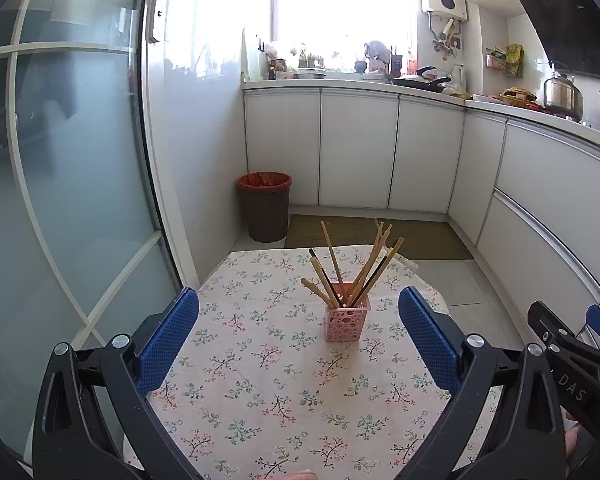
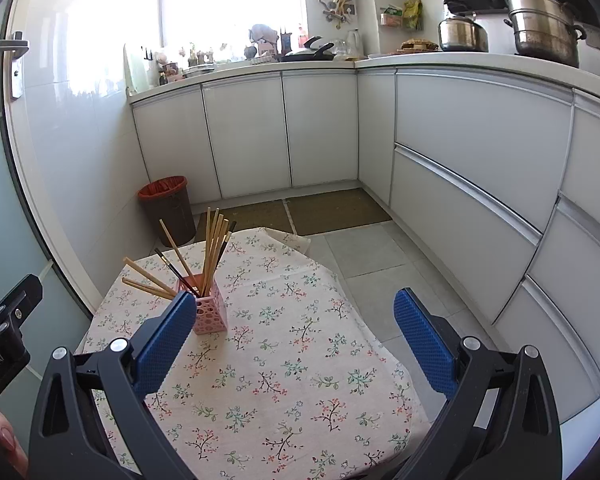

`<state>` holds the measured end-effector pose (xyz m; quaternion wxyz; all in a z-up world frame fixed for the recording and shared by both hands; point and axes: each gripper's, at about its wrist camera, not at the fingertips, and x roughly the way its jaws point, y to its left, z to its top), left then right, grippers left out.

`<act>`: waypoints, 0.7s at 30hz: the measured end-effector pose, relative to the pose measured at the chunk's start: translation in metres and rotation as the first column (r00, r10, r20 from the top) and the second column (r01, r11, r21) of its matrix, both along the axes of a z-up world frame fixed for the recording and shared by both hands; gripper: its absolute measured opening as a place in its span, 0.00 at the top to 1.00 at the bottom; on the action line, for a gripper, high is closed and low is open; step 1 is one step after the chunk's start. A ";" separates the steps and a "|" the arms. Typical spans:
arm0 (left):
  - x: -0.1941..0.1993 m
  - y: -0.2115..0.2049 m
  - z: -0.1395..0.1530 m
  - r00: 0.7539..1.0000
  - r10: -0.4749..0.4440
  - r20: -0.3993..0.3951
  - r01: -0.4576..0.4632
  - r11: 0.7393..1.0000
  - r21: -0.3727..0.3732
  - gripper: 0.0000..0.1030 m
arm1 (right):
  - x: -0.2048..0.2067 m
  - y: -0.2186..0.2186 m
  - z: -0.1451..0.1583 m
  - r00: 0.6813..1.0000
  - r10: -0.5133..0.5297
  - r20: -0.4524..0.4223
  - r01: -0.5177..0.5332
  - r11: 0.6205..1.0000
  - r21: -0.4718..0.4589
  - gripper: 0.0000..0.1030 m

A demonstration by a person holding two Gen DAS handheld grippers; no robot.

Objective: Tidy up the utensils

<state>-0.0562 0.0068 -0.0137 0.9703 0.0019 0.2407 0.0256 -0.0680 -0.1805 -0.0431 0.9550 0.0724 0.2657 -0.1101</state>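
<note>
A pink perforated holder (image 1: 347,321) stands upright on the floral tablecloth (image 1: 260,380), with several wooden and dark chopsticks (image 1: 354,268) fanned out of its top. My left gripper (image 1: 299,336) is open and empty, held back from the holder, which sits ahead between its fingers. In the right wrist view the holder (image 2: 210,312) and chopsticks (image 2: 212,244) sit just beyond the left blue fingertip (image 2: 168,336). My right gripper (image 2: 292,340) is open and empty above the tablecloth (image 2: 300,360).
A brown bin with a red liner (image 1: 265,206) stands on the floor beyond the table, by a glass door (image 1: 60,160). White cabinets (image 2: 480,160) run along the back and right, with pots (image 2: 544,26) on the counter. Floor mats (image 1: 380,236) lie past the table's far edge.
</note>
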 end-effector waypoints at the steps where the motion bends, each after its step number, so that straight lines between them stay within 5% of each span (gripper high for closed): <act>1: 0.001 0.000 0.000 1.000 0.000 -0.001 0.000 1.000 0.001 0.07 | 0.001 0.000 0.000 1.000 0.001 -0.003 -0.001 1.000 0.003 0.07; 21: 0.005 0.001 -0.003 1.000 0.007 -0.014 -0.007 1.000 0.004 0.07 | 0.004 0.001 -0.003 1.000 0.004 -0.011 -0.004 1.000 0.008 0.07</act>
